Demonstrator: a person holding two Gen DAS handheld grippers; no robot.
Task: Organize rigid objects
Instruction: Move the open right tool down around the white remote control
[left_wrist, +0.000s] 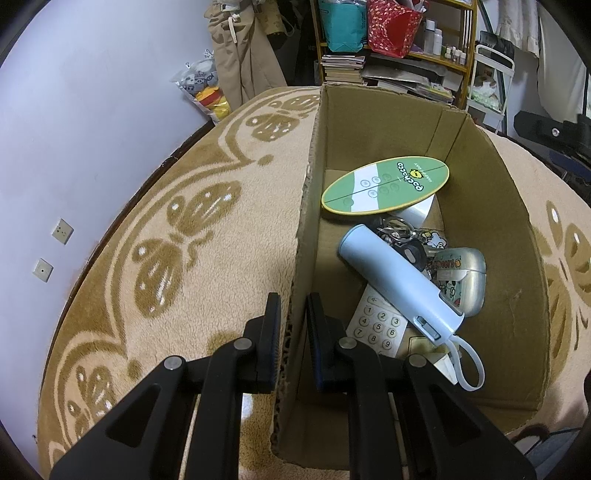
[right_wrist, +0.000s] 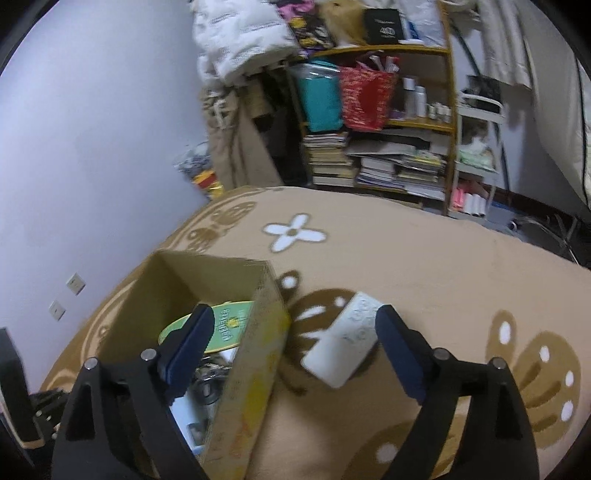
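Note:
My left gripper is shut on the left wall of an open cardboard box, one finger on each side. Inside the box lie a green oval board, a pale blue cylinder with a strap, a white keypad, a bunch of keys and a silver case. My right gripper is open and empty above the box's right wall. A white remote lies on the rug just right of the box, between my right fingers in view.
The box stands on a tan rug with brown butterfly patterns. A lilac wall runs along the left. A crowded shelf with books and bags stands beyond the rug. A white rack is to its right.

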